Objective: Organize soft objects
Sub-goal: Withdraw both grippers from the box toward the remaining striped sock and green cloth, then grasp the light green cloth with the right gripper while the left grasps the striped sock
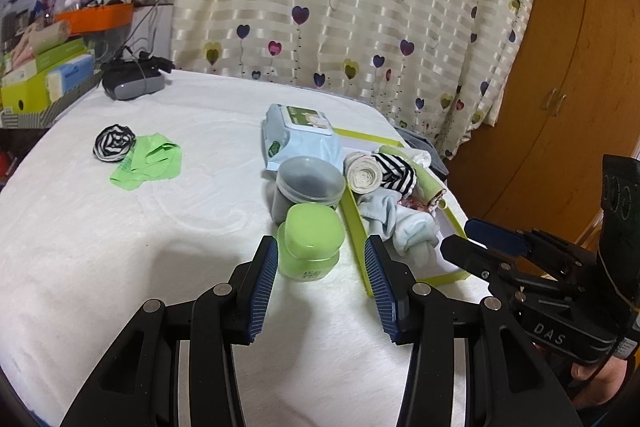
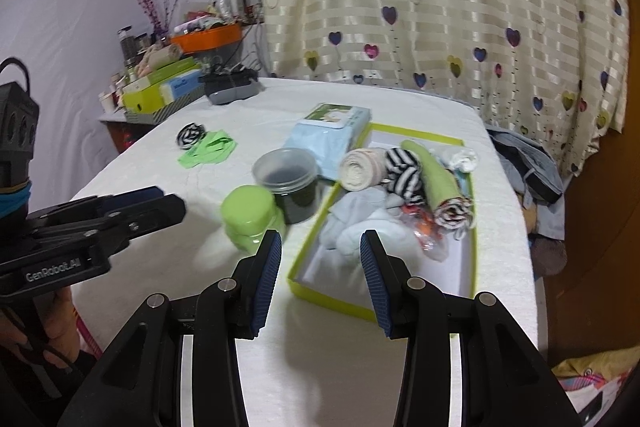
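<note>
Socks and rolled cloths fill the far half of the lime-edged box [image 2: 308, 285], which lies open on the white bed cover [image 1: 120, 247]. Inside it, a pale blue sock bundle [image 2: 360, 223] sits nearest the box's near end; beyond that lie a cream roll [image 2: 358, 171], a black-and-white striped roll [image 2: 404, 173] and a green roll [image 2: 438, 179], packed side by side against the box's far wall. Just left of the box stand a green-lidded jar [image 1: 314, 233] and, behind it, a grey tub with a clear lid [image 1: 310, 183]. A light blue wipes pack [image 1: 300, 139] leans at the box's far left corner. Well left of the box, out on the open cover, a second striped roll [image 1: 114, 143] touches a flat green cloth [image 1: 150, 163].

The left gripper [image 1: 322, 267] hovers just left of the box with its jaws spread, the green jar seen in the gap but not pinched. The right gripper [image 2: 320, 263] hangs over the box's near left corner, jaws spread and empty.

Behind the box, a striped curtain with hearts [image 1: 360, 7] hangs to the bed's far edge. Right of the box stands an orange-brown wooden cupboard [image 1: 568, 67]. Far left of the box, a side table carries green boxes [image 1: 36, 79] and an orange tray [image 1: 96, 17], with a dark grey device [image 1: 134, 81] on the bed corner.
</note>
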Demonstrator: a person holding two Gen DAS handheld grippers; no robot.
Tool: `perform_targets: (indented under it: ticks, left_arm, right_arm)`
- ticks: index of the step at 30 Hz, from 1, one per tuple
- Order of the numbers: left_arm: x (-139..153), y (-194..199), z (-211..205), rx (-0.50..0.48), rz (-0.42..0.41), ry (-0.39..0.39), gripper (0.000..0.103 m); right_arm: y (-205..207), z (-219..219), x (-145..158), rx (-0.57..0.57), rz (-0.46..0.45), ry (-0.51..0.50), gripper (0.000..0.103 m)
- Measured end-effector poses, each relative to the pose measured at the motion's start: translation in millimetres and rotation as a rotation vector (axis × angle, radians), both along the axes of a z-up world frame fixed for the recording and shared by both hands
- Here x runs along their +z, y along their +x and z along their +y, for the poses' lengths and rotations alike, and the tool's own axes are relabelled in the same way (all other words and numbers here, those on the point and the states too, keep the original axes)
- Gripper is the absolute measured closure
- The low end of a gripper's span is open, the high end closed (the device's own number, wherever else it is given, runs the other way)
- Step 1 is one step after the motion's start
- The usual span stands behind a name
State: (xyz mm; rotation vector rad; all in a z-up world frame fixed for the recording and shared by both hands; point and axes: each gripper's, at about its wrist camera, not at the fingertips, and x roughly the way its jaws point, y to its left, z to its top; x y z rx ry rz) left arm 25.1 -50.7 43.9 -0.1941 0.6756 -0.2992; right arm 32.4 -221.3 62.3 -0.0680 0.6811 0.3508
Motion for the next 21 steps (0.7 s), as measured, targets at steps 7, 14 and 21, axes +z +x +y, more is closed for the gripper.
perform_targets:
  ticks: [7, 14, 21]
  left_arm:
    - [-4, 0, 14, 0.030, 0.004, -0.010, 0.059]
    - [-8, 6, 48, 0.100, 0.014, -0.022, 0.059]
    - [-11, 20, 93, 0.195, 0.021, -0.019, 0.059]
  right_arm:
    - [0, 21, 1, 0.064, -0.005, 0.002, 0.059]
    - [9, 56, 8, 0.157, -0.023, 0.008, 0.054]
    - [41, 100, 2, 0.237, 0.015, 0.005, 0.054]
